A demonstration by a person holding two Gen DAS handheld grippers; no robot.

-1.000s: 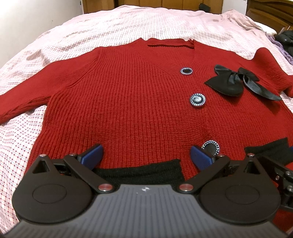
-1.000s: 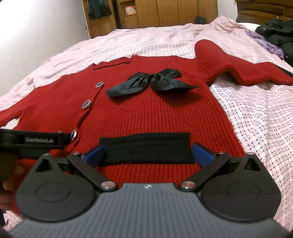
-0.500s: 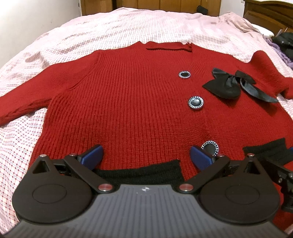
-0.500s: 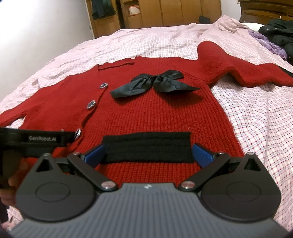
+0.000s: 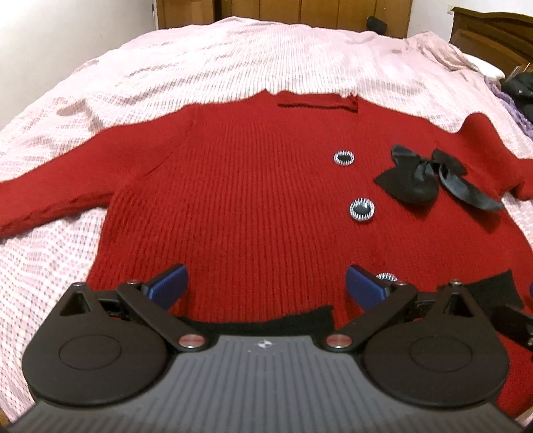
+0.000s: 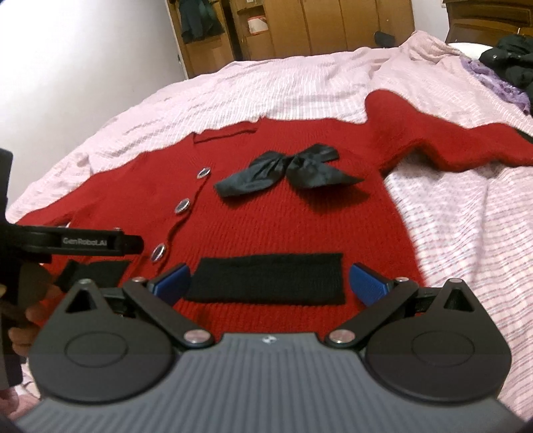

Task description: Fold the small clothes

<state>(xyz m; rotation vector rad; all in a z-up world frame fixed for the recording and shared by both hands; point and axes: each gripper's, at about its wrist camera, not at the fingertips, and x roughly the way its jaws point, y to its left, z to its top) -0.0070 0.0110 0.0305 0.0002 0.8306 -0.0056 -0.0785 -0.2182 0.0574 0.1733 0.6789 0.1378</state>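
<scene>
A small red knit cardigan (image 5: 253, 200) lies flat, front up, on the bed, sleeves spread out; it also shows in the right wrist view (image 6: 293, 226). It has round silver-rimmed buttons (image 5: 362, 209), a black bow (image 5: 423, 176) (image 6: 286, 170) and black pocket bands (image 6: 269, 278). My left gripper (image 5: 265, 286) is open and empty over the hem at the cardigan's left half. My right gripper (image 6: 269, 283) is open and empty over the right pocket band. The left gripper's body (image 6: 83, 241) shows at the left of the right wrist view.
The bed has a pink checked sheet (image 5: 253, 56) (image 6: 466, 239). Dark and purple clothes (image 6: 503, 66) lie at the far right. Wooden cupboards (image 6: 299, 26) stand behind the bed, a white wall (image 6: 83, 66) at the left.
Both grippers have drawn back and risen slightly, so more of the cardigan and bed shows. Jaws stay open. The cardigan has not moved.
</scene>
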